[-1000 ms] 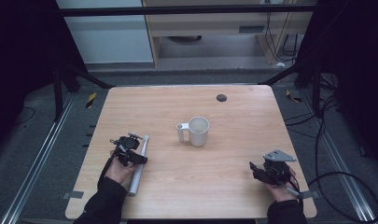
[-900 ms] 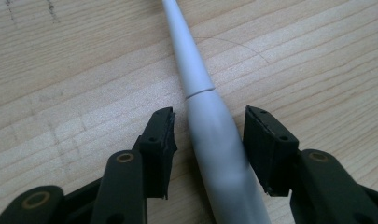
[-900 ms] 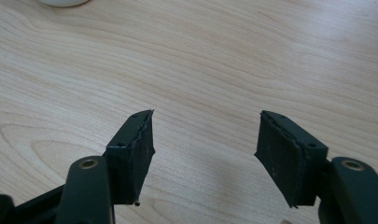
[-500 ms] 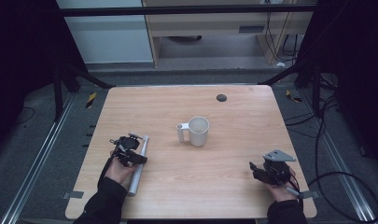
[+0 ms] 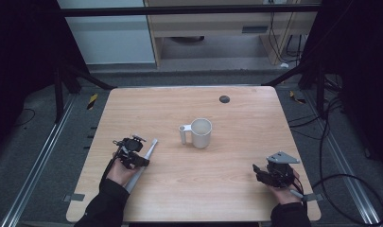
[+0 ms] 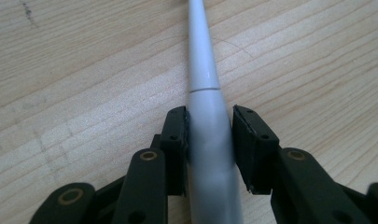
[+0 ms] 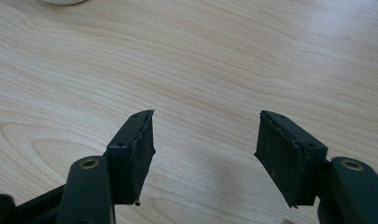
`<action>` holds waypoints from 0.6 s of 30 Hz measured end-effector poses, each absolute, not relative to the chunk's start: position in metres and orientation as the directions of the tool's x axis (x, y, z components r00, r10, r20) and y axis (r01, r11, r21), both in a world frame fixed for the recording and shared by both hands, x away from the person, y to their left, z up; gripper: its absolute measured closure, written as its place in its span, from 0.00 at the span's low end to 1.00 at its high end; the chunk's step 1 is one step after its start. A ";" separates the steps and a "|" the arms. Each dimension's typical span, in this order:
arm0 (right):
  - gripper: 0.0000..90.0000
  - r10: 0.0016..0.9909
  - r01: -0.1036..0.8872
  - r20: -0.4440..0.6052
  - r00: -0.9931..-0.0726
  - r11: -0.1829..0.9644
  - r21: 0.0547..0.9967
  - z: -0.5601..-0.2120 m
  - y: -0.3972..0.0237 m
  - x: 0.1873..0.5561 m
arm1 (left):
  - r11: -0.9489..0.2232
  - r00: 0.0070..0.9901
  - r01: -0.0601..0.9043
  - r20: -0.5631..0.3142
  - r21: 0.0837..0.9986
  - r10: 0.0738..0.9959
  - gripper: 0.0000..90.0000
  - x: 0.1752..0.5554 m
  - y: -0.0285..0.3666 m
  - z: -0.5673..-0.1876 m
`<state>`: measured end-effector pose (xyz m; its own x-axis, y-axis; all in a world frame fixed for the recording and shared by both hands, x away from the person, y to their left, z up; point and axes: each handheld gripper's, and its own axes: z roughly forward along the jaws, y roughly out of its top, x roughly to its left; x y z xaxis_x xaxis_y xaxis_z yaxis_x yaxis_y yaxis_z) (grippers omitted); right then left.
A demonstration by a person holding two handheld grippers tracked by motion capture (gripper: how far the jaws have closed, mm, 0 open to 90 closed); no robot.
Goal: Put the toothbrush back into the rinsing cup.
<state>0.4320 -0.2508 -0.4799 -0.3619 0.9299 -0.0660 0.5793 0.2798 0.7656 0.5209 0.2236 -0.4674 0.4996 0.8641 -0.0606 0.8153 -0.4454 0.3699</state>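
Gripping a long white rod [image 6: 210, 116] with the left gripper [image 5: 132, 153], right gripper [image 5: 272, 174] sitting spread and empty.

Left jaws are closing on the rod's thicker section, one pad [image 6: 177, 135] touching it, the other right at its side; the rod is lying flat on the wooden table [image 5: 236, 198] near its front-left area, its thin end pointing away toward the white mug [image 5: 200, 133]. The mug is standing upright near the table centre, handle facing left, well apart from both grippers. Right jaws are hanging wide apart over bare wood at the front-right, nothing between them. A small dark disc [image 5: 224, 99] is lying toward the far edge.
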 end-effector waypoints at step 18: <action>0.41 0.929 0.583 -0.066 -0.364 0.282 0.762 -0.480 -0.252 0.432 | -0.516 0.567 0.778 -0.045 0.357 0.823 0.74 0.518 0.222 -0.460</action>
<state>0.4322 -0.2519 -0.4799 -0.3641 0.9291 -0.0657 0.5825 0.2822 0.7623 0.5182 0.2216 -0.4597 0.5666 0.8227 -0.0453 0.7783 -0.5164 0.3572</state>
